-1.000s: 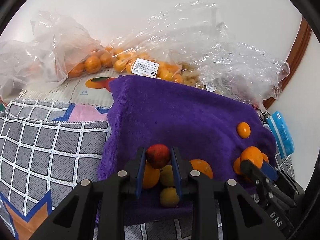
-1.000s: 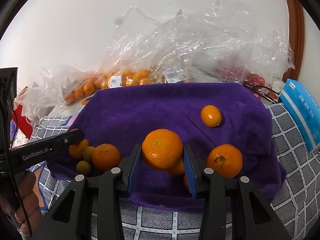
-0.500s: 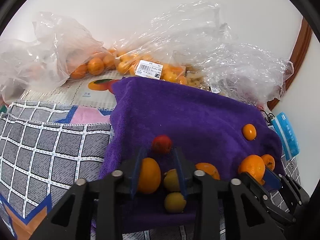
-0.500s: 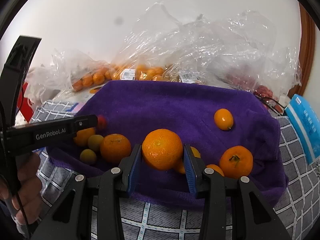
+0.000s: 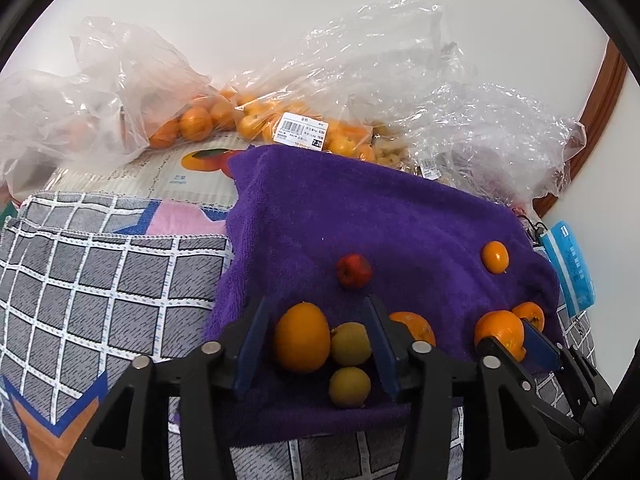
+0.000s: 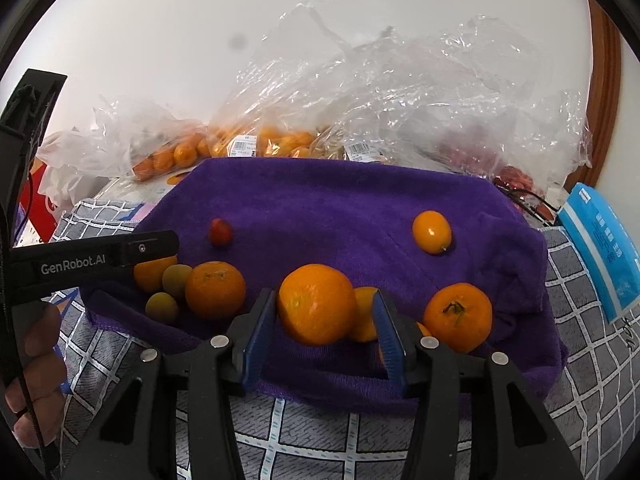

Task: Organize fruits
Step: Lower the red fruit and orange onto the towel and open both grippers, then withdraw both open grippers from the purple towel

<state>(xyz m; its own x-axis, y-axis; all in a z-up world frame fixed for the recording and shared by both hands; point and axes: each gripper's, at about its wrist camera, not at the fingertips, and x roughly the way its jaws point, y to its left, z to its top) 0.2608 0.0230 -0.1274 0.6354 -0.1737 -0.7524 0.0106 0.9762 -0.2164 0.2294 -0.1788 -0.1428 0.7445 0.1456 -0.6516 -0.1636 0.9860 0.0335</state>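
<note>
A purple towel (image 5: 360, 216) (image 6: 340, 208) carries the fruit. A small red fruit (image 5: 353, 271) (image 6: 221, 232) lies loose on it, just ahead of my left gripper (image 5: 316, 312), which is open and empty. Between the left jaws' line of sight lie an orange fruit (image 5: 302, 337) and two yellow-green fruits (image 5: 350, 344) on the towel. My right gripper (image 6: 326, 300) is shut on a large orange (image 6: 317, 304), held just above the towel's near edge. Another orange (image 6: 215, 290), a stemmed orange (image 6: 458, 317) and a kumquat (image 6: 432, 232) rest on the towel.
Clear plastic bags of oranges (image 5: 192, 120) (image 6: 264, 140) lie behind the towel against the white wall. A blue packet (image 6: 604, 248) lies at the right. A grey checked cloth (image 5: 100, 272) covers the surface to the left and front.
My left gripper opened and let go of the red fruit, which now lies on the towel, and the gripper drew back. My right gripper kept its hold on the orange and drew back slightly.
</note>
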